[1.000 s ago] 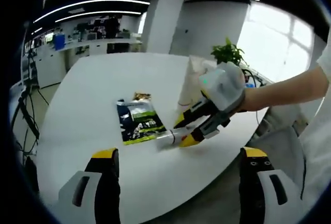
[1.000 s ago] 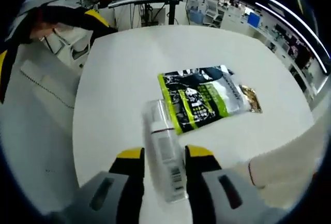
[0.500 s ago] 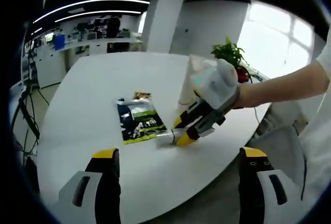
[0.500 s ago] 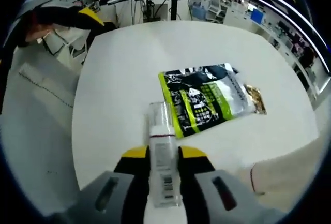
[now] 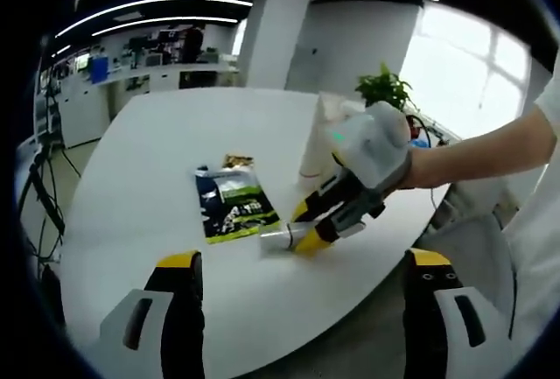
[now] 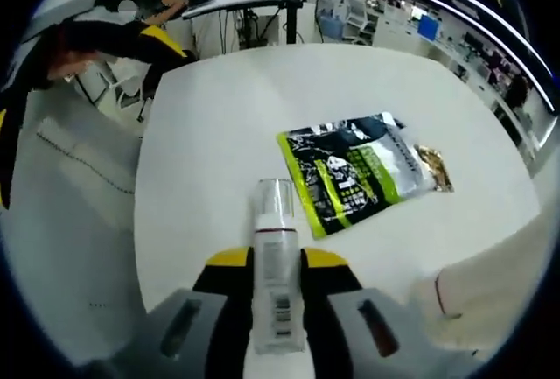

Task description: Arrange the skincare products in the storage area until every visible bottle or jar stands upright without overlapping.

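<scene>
A slim white bottle (image 6: 276,274) with a clear cap lies lengthwise between the yellow-tipped jaws of my right gripper (image 6: 276,261), which is shut on it just above the white table (image 6: 210,134). In the left gripper view the same bottle (image 5: 282,238) pokes out of the right gripper (image 5: 306,226), held by a person's hand reaching in from the right. My left gripper (image 5: 302,265) stands open near the table's front edge with nothing between its jaws. A black and green sachet (image 6: 354,173) lies flat beside the bottle; the sachet (image 5: 231,205) is also visible from the left.
A small brown packet (image 6: 433,167) lies at the sachet's far end. A pale bag (image 5: 319,138) stands upright behind the right gripper, near a potted plant (image 5: 385,90). The table edge (image 5: 350,296) runs close in front of my left gripper. Desks and chairs stand beyond the table.
The right gripper has closed from a wider gap onto the bottle and straightened it. It has drawn back slightly from the sachet. The left gripper has held still.
</scene>
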